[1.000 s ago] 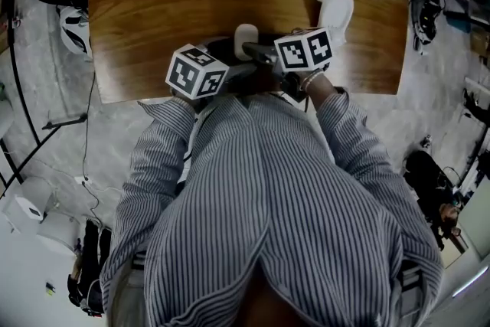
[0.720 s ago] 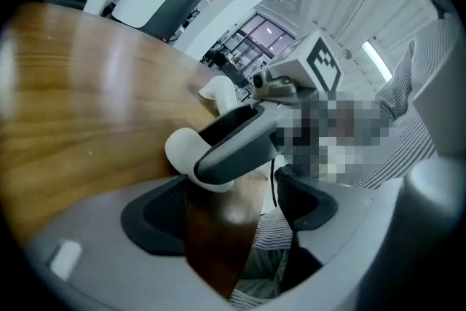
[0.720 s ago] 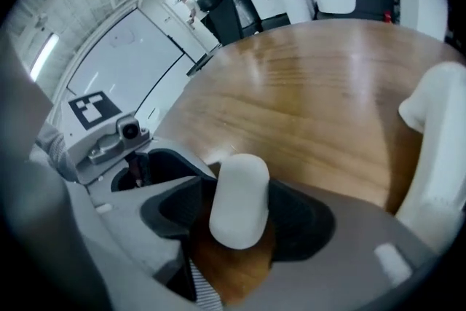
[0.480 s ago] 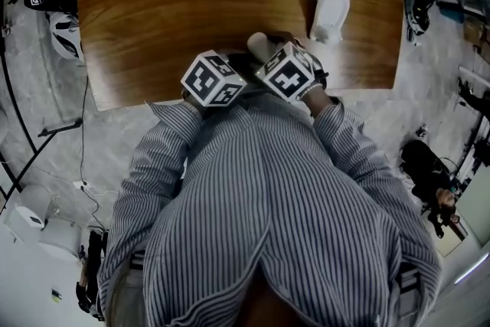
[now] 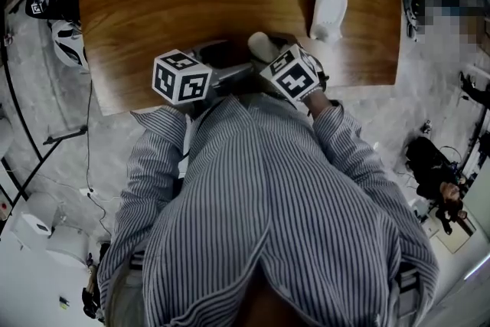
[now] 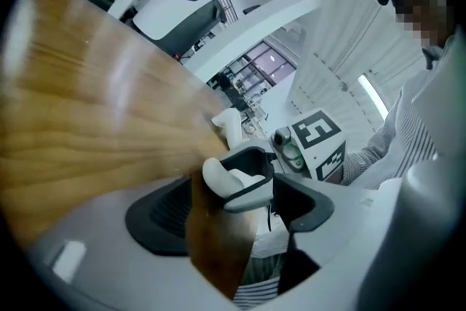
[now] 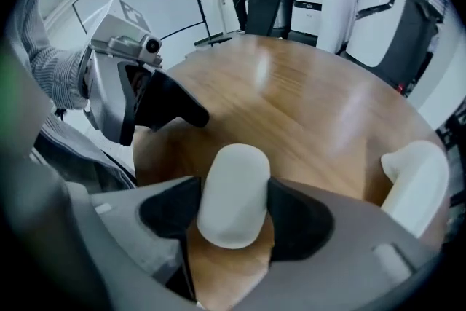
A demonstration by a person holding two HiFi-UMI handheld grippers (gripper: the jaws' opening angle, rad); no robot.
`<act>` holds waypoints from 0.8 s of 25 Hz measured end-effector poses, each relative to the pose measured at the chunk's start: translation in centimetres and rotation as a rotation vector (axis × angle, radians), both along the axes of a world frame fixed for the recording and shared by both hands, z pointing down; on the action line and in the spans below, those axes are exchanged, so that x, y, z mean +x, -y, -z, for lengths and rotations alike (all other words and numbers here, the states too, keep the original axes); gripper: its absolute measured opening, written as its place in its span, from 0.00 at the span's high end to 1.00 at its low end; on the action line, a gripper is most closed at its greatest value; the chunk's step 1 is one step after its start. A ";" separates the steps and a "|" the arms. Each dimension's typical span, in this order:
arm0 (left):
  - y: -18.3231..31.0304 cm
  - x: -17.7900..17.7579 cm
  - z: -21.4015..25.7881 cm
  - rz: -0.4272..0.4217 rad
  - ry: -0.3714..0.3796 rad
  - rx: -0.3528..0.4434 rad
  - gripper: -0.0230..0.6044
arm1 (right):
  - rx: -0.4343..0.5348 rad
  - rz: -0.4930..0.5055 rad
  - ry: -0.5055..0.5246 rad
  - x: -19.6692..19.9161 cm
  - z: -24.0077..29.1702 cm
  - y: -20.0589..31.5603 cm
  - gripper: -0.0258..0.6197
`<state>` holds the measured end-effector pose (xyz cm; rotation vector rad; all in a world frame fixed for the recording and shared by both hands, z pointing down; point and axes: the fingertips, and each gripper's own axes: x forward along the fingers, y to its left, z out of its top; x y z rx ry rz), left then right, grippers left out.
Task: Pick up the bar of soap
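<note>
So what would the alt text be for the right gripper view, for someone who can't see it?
A white bar of soap sits between the right gripper's two dark fingers, which have just been closing onto its sides, over a wooden table. The left gripper hovers at left, and a white object stands at right.

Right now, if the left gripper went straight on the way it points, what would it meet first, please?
Probably the right gripper, whose jaws, just closing, grip the bar of soap; depth is unclear. The left gripper has nothing between its open jaws, which have also just been closing slightly.
</note>
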<state>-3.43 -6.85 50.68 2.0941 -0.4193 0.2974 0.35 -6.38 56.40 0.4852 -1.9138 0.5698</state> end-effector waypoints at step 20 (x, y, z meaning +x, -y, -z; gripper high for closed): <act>6.8 5.6 10.7 0.096 -0.182 0.274 0.61 | 0.255 -0.786 1.377 10.8 23.2 6.4 0.51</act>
